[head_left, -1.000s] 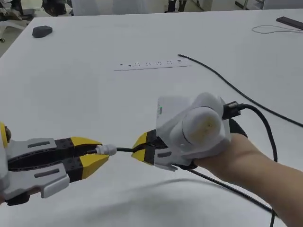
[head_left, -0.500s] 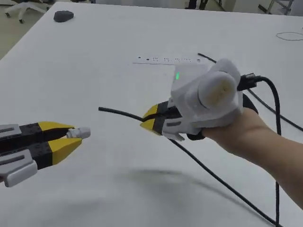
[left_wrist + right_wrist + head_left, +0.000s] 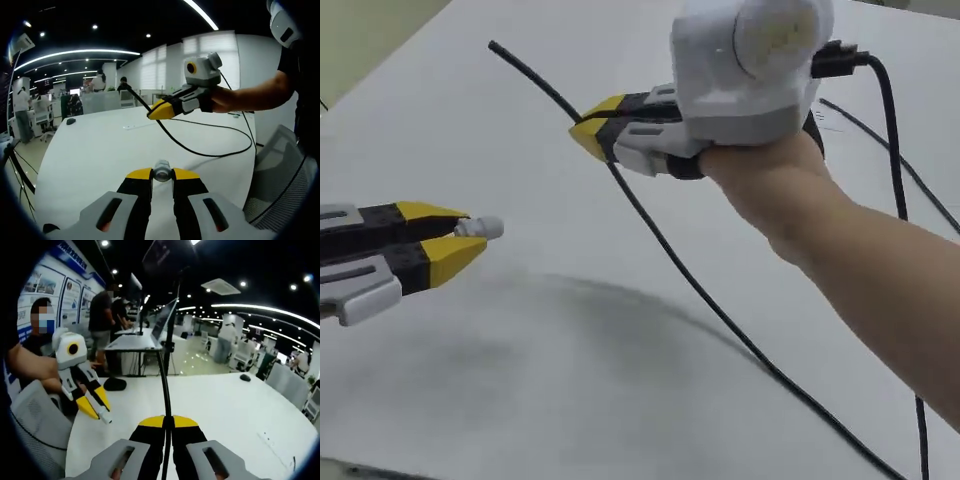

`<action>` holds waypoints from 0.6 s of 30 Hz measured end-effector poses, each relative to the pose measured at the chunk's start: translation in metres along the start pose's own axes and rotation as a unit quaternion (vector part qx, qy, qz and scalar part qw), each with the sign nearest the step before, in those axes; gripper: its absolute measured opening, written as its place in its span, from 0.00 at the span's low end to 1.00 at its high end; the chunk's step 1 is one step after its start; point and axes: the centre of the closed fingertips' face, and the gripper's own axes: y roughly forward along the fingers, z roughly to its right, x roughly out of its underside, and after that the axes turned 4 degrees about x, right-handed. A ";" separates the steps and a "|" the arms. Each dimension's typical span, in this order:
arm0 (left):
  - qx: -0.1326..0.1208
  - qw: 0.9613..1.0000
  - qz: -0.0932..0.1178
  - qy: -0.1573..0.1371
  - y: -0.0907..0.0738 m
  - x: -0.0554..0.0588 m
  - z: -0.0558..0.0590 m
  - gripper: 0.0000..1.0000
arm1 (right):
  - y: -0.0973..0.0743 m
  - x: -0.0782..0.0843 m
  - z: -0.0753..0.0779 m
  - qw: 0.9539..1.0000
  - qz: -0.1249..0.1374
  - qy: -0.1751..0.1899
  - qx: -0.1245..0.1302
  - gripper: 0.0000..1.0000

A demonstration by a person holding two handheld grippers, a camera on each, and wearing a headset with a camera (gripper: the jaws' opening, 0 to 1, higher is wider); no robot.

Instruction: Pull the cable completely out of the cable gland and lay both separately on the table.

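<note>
L gripper [image 3: 460, 238] sits at mid-left of the head view, jaws closed on the small grey cable gland [image 3: 480, 228], which pokes out past the yellow tips. It's held level and off the table [image 3: 520, 400], prob. as the fixed anchor so the other hand can do the pulling. The L gripper view shows the same: gland [image 3: 161, 170] pinched between the tips.

Moving right, the black cable [image 3: 660, 245] runs from its free end at upper left, through the R gripper [image 3: 585, 130] at upper centre, then sags diagonally to lower right. R jaws are clamped on the cable a little way back from the free end (in the R gripper view the cable [image 3: 164, 385] rises straight up from between the closed tips). The high grip looks meant to carry the end clear of the gland.

Vs. 1 s ago: then the cable ran through the gland, w/ both grippers close together. At 0.5 s ago the end was just out. Now it's fully out, gland and cable end well apart, R gripper higher in frame (camera has also shifted). Neither part is laid down yet.
</note>
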 end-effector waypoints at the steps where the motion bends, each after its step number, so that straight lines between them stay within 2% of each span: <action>1: -0.008 1.000 -0.004 0.002 0.001 0.002 -0.003 0.14 | 0.005 0.000 0.003 1.000 0.004 0.004 0.004 0.00; 3: 0.002 1.000 -0.012 -0.004 0.005 0.009 -0.003 0.14 | 0.017 -0.002 0.007 0.999 0.024 0.044 0.007 0.00; 4: -0.005 1.000 -0.012 -0.003 0.007 0.013 -0.007 0.14 | 0.023 -0.002 0.010 0.998 0.032 0.062 0.009 0.00; 5: -0.008 1.000 -0.012 -0.004 0.009 0.016 -0.010 0.14 | 0.031 -0.002 0.012 0.991 0.043 0.128 0.005 0.00; 6: -0.010 1.000 -0.014 -0.011 0.010 0.022 -0.014 0.14 | 0.037 0.000 0.012 0.985 0.043 0.170 -0.002 0.00; 7: -0.022 0.999 -0.012 -0.029 0.012 0.028 -0.019 0.14 | 0.044 0.001 0.014 0.983 0.051 0.178 0.001 0.00; 8: -0.030 0.999 -0.008 -0.031 0.013 0.031 -0.024 0.14 | 0.047 0.004 0.015 0.984 0.049 0.173 0.006 0.00; 9: -0.030 0.999 -0.009 -0.029 0.014 0.037 -0.026 0.14 | 0.058 0.013 0.016 0.989 0.040 0.145 0.014 0.00; 11: -0.054 0.998 -0.003 -0.027 0.016 0.043 -0.038 0.14 | 0.071 0.027 0.018 0.991 0.023 0.133 0.023 0.00; 12: -0.059 0.998 -0.005 -0.025 0.016 0.046 -0.041 0.14 | 0.079 0.036 0.020 0.990 0.013 0.138 0.025 0.00; 13: -0.085 0.996 -0.007 -0.007 0.016 0.048 -0.054 0.14 | 0.085 0.041 0.023 0.989 0.009 0.142 0.030 0.00; 14: -0.094 0.995 -0.009 -0.004 0.016 0.050 -0.060 0.14 | 0.089 0.049 0.025 0.988 0.004 0.150 0.039 0.00; 15: -0.101 0.995 -0.007 -0.016 0.018 0.051 -0.067 0.14 | 0.093 0.055 0.026 0.986 -0.002 0.160 0.042 0.00; 17: -0.124 0.992 -0.002 -0.018 0.020 0.052 -0.081 0.14 | 0.108 0.070 0.032 0.983 -0.017 0.178 0.050 0.00; 18: -0.122 0.992 -0.003 -0.021 0.021 0.053 -0.082 0.14 | 0.112 0.076 0.032 0.982 -0.024 0.180 0.051 0.00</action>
